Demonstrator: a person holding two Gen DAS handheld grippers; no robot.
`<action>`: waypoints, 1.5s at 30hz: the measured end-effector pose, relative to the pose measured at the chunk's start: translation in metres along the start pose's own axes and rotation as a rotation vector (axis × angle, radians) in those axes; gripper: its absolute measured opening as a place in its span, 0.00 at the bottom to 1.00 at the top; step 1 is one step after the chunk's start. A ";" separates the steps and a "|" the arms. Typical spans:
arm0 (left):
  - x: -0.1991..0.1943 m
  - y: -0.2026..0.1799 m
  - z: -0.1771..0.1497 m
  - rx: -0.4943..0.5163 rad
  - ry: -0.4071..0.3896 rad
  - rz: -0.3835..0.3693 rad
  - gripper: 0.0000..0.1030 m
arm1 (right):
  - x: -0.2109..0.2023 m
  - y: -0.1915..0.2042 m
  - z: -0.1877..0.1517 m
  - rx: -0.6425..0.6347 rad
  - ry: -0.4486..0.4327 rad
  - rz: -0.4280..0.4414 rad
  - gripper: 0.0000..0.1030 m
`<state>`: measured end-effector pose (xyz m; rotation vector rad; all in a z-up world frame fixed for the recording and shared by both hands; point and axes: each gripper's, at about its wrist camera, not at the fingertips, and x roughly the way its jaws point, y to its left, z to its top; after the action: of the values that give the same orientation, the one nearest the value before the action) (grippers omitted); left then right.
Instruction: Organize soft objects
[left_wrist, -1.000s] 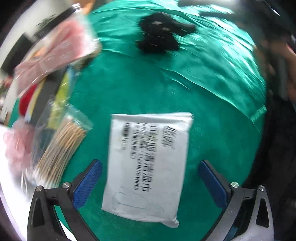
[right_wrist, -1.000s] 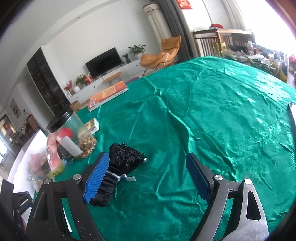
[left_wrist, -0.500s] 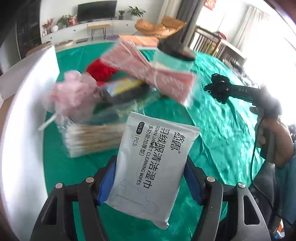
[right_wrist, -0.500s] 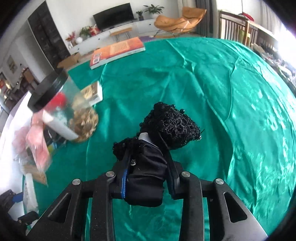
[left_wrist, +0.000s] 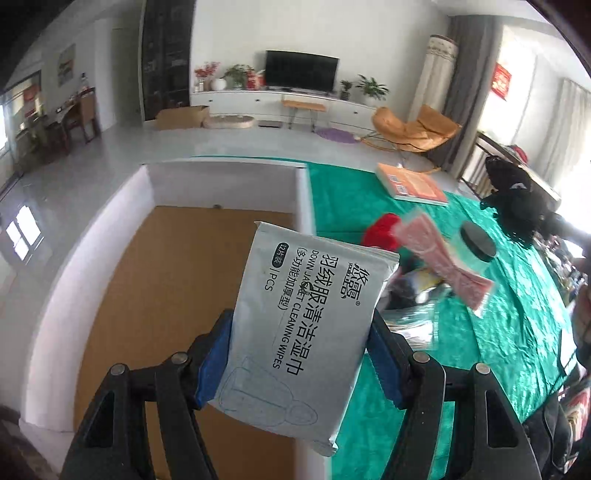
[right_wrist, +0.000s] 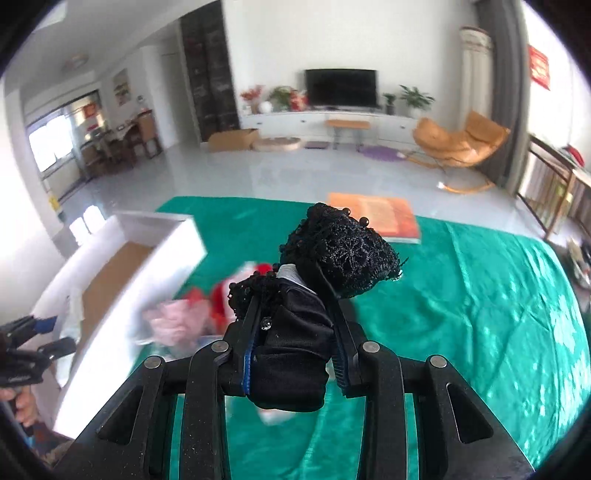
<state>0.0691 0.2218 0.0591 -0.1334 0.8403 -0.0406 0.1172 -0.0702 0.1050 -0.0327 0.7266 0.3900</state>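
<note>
My left gripper (left_wrist: 301, 350) is shut on a pale grey pack of cleaning wipes (left_wrist: 314, 314), held in the air by its two side edges. The pack hangs in front of the white box (left_wrist: 110, 229) with a brown bottom. My right gripper (right_wrist: 295, 332) is shut on a black lace and cloth bundle (right_wrist: 340, 254), lifted above the green tablecloth (right_wrist: 480, 314). That bundle (left_wrist: 517, 199) also shows at the far right of the left wrist view. At the left edge of the right wrist view, the left gripper (right_wrist: 40, 332) is over the white box (right_wrist: 173, 251).
Loose items lie in a pile beside the box: a red soft thing (left_wrist: 380, 229), a pink packet (left_wrist: 443, 258), a black-lidded jar (left_wrist: 478, 242) and a pink fluffy thing (right_wrist: 173, 321). An orange book (right_wrist: 373, 218) lies at the table's far edge. A hand (right_wrist: 22, 406) holds the left tool.
Both grippers went from open around their things on the cloth to shut on them. Both rose; the left one swung with the wipes pack towards the white box.
</note>
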 end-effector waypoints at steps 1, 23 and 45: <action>-0.003 0.020 -0.002 -0.028 0.000 0.037 0.66 | 0.003 0.029 0.005 -0.022 0.000 0.068 0.34; 0.057 -0.134 -0.071 0.188 0.041 -0.183 1.00 | 0.046 -0.060 -0.195 0.226 0.182 -0.279 0.87; 0.165 -0.177 -0.107 0.282 0.117 -0.065 1.00 | 0.064 -0.074 -0.210 0.221 0.176 -0.341 0.88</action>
<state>0.1026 0.0211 -0.1096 0.1077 0.9381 -0.2285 0.0528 -0.1511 -0.1020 0.0177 0.9168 -0.0204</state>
